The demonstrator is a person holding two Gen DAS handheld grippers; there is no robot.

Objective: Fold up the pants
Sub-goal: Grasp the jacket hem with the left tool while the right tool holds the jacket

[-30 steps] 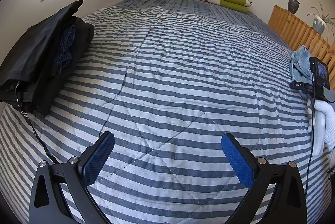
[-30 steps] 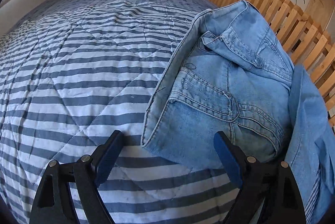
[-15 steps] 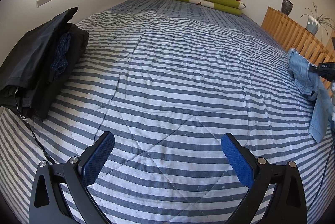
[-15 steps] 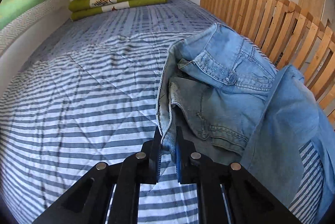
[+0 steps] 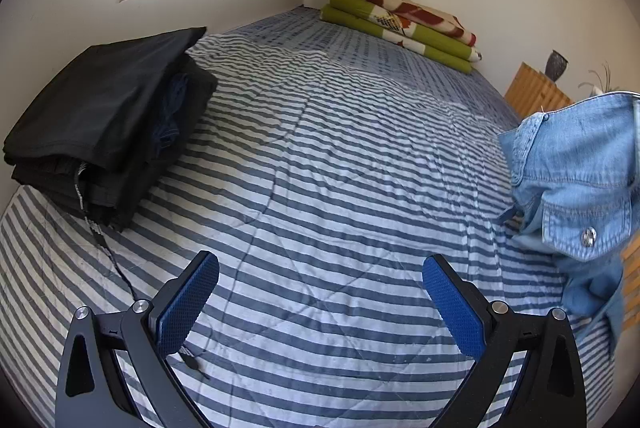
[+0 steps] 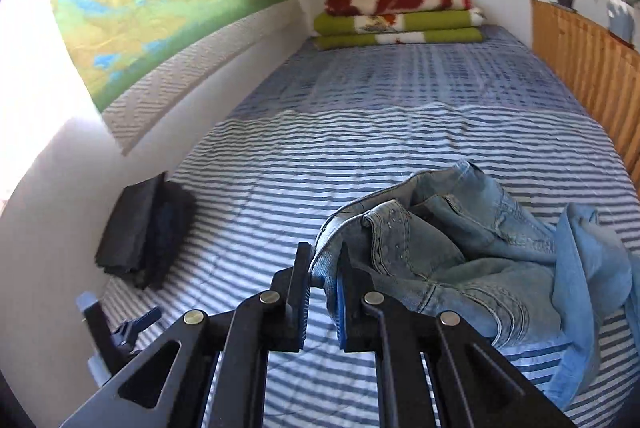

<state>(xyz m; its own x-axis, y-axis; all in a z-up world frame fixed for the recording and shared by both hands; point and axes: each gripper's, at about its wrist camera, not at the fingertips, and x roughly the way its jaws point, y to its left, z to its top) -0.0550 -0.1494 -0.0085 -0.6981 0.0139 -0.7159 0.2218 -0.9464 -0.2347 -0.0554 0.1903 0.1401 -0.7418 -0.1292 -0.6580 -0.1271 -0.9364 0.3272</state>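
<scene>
Light blue jeans [image 6: 472, 248] hang bunched from my right gripper [image 6: 325, 268], which is shut on the denim edge near the waistband and holds it above the striped bed [image 6: 360, 132]. In the left wrist view the same jeans [image 5: 576, 188] dangle at the right, lifted off the bed [image 5: 320, 164], with a metal button showing. My left gripper [image 5: 320, 292] is open over the striped cover, nothing between its blue pads [image 5: 188, 304]. It is well left of the jeans.
A stack of folded dark clothes [image 5: 104, 120] lies at the bed's left edge by the wall, with a drawstring trailing. Folded green and red blankets [image 5: 404, 24] sit at the far end. A wooden slatted rail [image 6: 588, 64] with a vase and plant runs along the right.
My right gripper shut on the jeans' edge and lifted them high off the bed, swinging left. The left gripper rose a little and stayed open.
</scene>
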